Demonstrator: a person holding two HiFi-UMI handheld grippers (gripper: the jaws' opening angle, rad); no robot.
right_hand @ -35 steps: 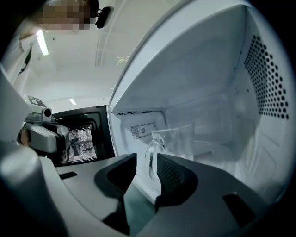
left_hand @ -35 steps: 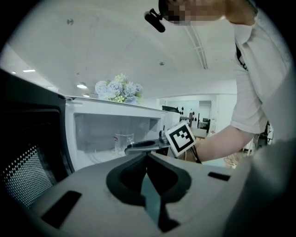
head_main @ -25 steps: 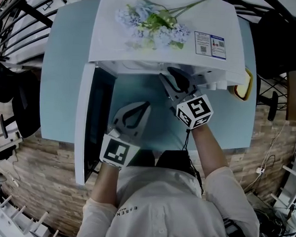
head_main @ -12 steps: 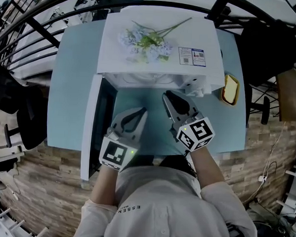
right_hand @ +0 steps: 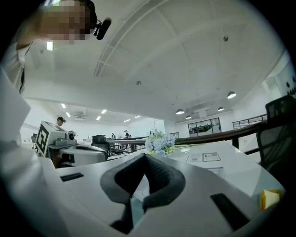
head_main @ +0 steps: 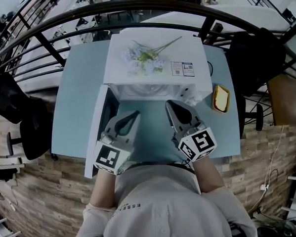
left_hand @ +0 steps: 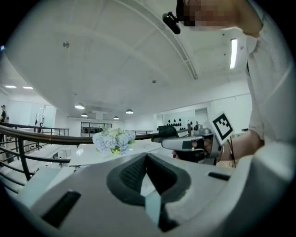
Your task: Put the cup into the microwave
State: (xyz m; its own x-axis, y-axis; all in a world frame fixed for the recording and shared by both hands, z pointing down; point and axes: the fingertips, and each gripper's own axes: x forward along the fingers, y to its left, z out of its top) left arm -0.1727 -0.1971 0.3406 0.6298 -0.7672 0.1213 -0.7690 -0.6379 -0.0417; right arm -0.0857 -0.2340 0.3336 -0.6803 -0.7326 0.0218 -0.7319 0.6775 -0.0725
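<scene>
While standing at the pale blue counter (head_main: 79, 102), holds a gripper in each hand, both raised over the bare stretch in front of a white microwave (head_main: 120, 72). Aims the left gripper (head_main: 134, 115) toward the oven, jaws pressed together on nothing. Aims the right gripper (head_main: 170, 106) the same way, jaws having just been closing and now shut tip to tip, nothing between them. Faces the microwave's door (head_main: 94, 137), swung wide open to the left. Cannot see into the cavity from the head view, hidden there under the oven's own top; finds the cup in no view, so cannot tell its place. Bears on that top a spray of pale blue flowers (head_main: 149, 56) and a printed label (head_main: 182, 69). Just right of the microwave, on the counter, a shallow yellow dish (head_main: 221, 98), contents impossible to make out. Behind the counter, a black railing (head_main: 51, 48). In each gripper view, flowers beyond the closed jaw tips, the other gripper off to one side.
</scene>
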